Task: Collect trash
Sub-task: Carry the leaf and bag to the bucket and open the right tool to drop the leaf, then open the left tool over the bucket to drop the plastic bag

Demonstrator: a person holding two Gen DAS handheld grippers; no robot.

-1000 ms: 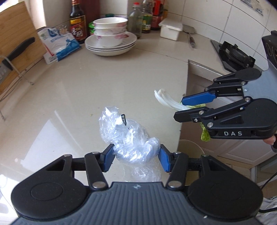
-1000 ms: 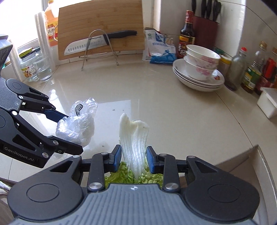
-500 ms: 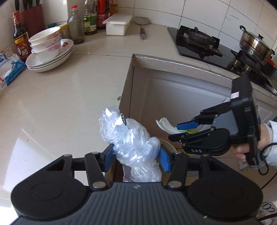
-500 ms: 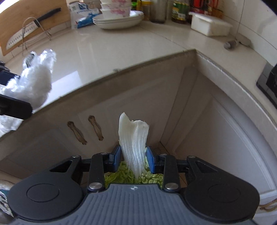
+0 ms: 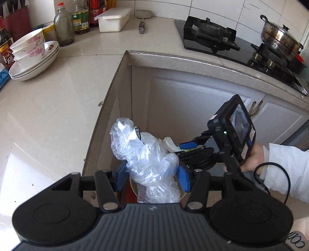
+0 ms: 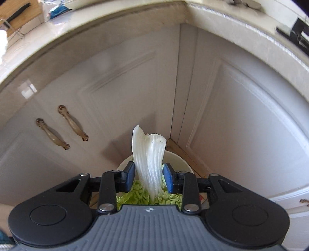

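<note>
My left gripper is shut on a crumpled clear plastic bag and holds it off the counter edge, above a round white bin on the floor, mostly hidden. My right gripper is shut on a cabbage leaf with a white stem and green frill, held low in the cabinet corner over the bin's white rim. In the left wrist view the right gripper sits just right of the bag, with the leaf showing behind it.
The beige counter bends round an inner corner above white cabinet doors with brass handles. Stacked bowls and plates, bottles, a white box, a gas stove and a pot stand on it.
Both grippers have moved from over the counter out past its edge and down toward the bin in the cabinet corner, each still holding its item. The right gripper is lower than before.
</note>
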